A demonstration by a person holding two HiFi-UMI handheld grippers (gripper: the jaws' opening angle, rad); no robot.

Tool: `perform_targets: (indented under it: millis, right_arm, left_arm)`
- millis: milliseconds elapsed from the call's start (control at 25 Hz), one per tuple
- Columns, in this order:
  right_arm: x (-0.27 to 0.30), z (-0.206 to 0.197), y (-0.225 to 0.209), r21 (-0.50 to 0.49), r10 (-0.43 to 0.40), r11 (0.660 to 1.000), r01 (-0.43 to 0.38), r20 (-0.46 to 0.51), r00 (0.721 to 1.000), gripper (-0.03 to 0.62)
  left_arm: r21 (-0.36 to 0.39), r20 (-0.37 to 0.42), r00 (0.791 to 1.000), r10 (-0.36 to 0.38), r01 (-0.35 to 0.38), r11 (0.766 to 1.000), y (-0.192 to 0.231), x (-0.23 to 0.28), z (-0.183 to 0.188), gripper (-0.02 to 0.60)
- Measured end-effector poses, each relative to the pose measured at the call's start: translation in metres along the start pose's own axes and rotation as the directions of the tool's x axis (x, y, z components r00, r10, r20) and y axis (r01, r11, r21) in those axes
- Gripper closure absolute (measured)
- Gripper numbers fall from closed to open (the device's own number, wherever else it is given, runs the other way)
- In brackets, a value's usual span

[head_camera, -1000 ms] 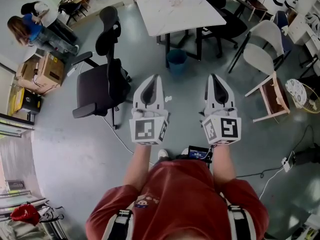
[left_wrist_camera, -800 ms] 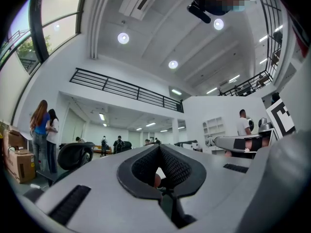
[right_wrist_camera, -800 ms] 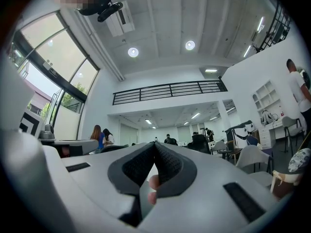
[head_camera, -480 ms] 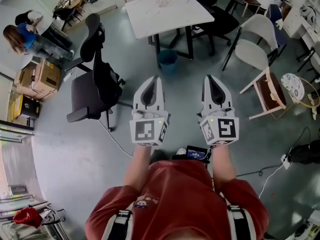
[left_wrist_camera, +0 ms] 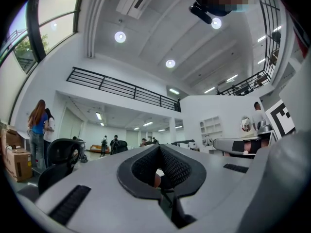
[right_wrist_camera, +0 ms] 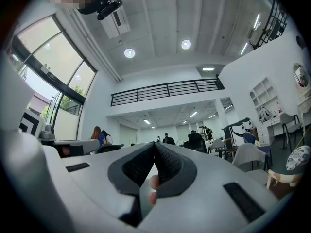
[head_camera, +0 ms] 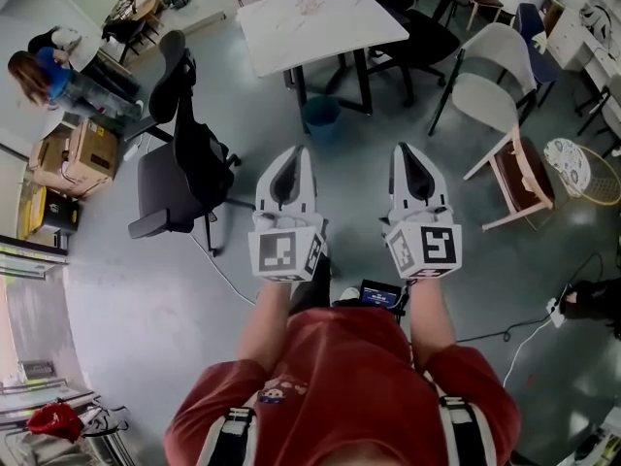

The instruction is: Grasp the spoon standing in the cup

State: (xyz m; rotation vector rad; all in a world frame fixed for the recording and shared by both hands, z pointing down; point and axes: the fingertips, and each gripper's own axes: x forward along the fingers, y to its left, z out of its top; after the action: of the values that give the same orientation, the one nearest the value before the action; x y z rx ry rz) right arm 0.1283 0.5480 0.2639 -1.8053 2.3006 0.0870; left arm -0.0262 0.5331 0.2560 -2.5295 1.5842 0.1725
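No cup or spoon shows in any view. In the head view my left gripper [head_camera: 295, 150] and right gripper [head_camera: 406, 148] are held side by side at waist height over the grey floor, pointing forward. Each one's jaws meet at the tip with nothing between them. The left gripper view shows the left gripper [left_wrist_camera: 158, 147] shut and aimed across a large hall. The right gripper view shows the right gripper [right_wrist_camera: 154, 144] shut in the same way.
Ahead stands a white table [head_camera: 320, 13] with a blue bin [head_camera: 320, 115] under it. A black office chair [head_camera: 184, 153] is at the left, white chairs [head_camera: 495, 76] and a wooden chair [head_camera: 524, 178] at the right. Two people [head_camera: 49, 66] stand by cardboard boxes [head_camera: 78, 149]. A cable [head_camera: 228, 270] lies on the floor.
The table, chairs and bin have slid a little to the left in the head view. Both grippers keep their place side by side and stay shut.
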Motion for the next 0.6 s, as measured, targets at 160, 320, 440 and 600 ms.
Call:
perform_targets:
  millis: [160,320,440,600]
  right_arm:
    - [0.006,0.009,-0.004,-0.010,-0.006,1.000,0.006,0.017,1.000,0.582]
    - [0.011,0.012,-0.008,-0.020,-0.008,1.000,0.009,0.029,1.000,0.582]
    - [0.015,0.009,-0.010,-0.019,-0.014,1.000,0.015,0.028,1.000,0.582]
    - [0.027,0.002,-0.012,-0.028,-0.016,0.999,0.016,0.016,1.000,0.582]
  left_arm:
    - [-0.004,0.007,1.000,0.001,-0.001,1.000,0.002,0.004,0.003,0.580]
    - [0.001,0.017,1.000,-0.005,0.005,1.000,0.003,0.012,0.005,0.580]
    - [0.004,0.018,1.000,-0.012,0.012,1.000,0.004,0.016,0.003,0.580]
    - [-0.006,0.009,1.000,-0.007,0.007,1.000,0.012,0.025,-0.006,0.580]
